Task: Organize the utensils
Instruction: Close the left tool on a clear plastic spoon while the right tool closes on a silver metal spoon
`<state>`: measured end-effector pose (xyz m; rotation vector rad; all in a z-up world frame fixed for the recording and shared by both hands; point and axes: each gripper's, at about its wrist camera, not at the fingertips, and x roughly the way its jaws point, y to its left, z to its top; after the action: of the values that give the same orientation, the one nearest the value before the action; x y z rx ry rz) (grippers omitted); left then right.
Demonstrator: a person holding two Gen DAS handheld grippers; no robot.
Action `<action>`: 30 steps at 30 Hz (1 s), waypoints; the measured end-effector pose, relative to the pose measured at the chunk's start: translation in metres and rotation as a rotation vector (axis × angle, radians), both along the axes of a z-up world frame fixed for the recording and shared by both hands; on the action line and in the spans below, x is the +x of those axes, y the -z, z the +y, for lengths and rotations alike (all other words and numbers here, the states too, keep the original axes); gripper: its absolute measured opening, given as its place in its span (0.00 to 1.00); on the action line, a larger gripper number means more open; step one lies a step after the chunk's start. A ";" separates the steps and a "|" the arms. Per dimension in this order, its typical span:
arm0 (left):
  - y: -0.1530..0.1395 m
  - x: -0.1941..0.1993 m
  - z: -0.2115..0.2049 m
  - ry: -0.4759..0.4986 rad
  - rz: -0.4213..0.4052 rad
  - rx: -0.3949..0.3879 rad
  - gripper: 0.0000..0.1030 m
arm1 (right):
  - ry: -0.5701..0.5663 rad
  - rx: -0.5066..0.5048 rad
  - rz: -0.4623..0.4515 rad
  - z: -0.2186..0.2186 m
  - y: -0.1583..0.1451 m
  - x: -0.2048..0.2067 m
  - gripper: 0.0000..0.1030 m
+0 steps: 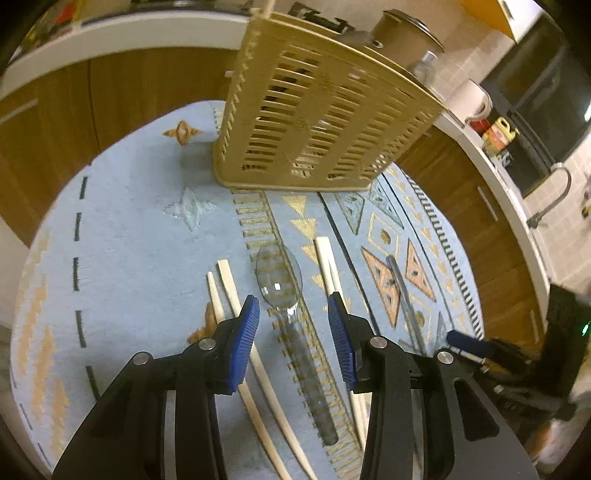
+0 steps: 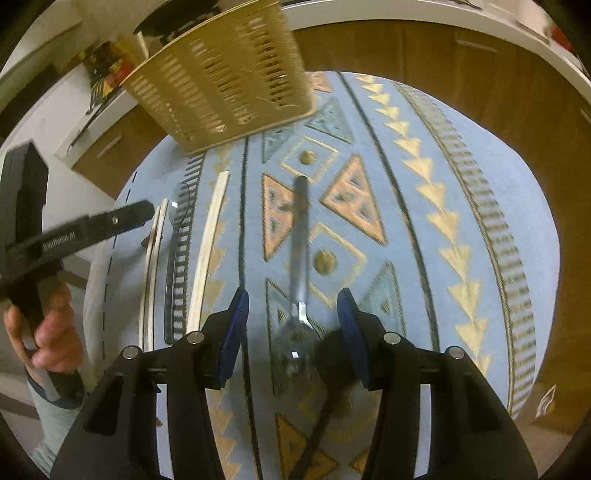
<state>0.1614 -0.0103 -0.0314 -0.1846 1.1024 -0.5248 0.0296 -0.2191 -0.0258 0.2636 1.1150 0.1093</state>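
A tan slotted utensil basket (image 1: 317, 122) stands at the far side of a blue patterned cloth (image 1: 140, 240). A clear plastic spoon (image 1: 280, 277) lies on the cloth, its handle running between the fingers of my open left gripper (image 1: 293, 317). Pale chopsticks lie to its left (image 1: 231, 284) and right (image 1: 327, 258). A dark-handled metal spoon (image 2: 301, 236) lies in front of my open right gripper (image 2: 293, 325), its bowl between the fingers. The basket (image 2: 225, 74), chopsticks (image 2: 212, 236) and the left gripper (image 2: 85, 225) also show in the right wrist view.
Wooden cabinets (image 1: 110, 92) with a white counter ring the cloth. A jar (image 1: 402, 33), bottles (image 1: 498, 133) and a faucet (image 1: 554, 192) stand on the counter at right. A person's hand (image 2: 51, 325) holds the left gripper at the left of the right wrist view.
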 end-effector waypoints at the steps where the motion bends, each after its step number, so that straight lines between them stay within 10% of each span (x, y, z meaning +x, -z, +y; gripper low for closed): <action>1: 0.000 0.003 0.000 -0.002 0.009 -0.005 0.35 | -0.005 -0.004 0.005 0.000 0.001 0.003 0.45; 21: 0.019 0.032 -0.064 -0.050 -0.040 0.289 0.37 | -0.068 -0.087 0.055 0.004 0.015 0.027 0.45; 30: 0.027 0.038 -0.059 -0.046 -0.019 0.269 0.37 | -0.088 -0.173 0.068 0.020 0.018 0.035 0.33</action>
<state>0.1998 -0.0690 -0.0584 0.0295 1.1358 -0.3319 0.0647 -0.1994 -0.0439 0.0636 1.1960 0.0821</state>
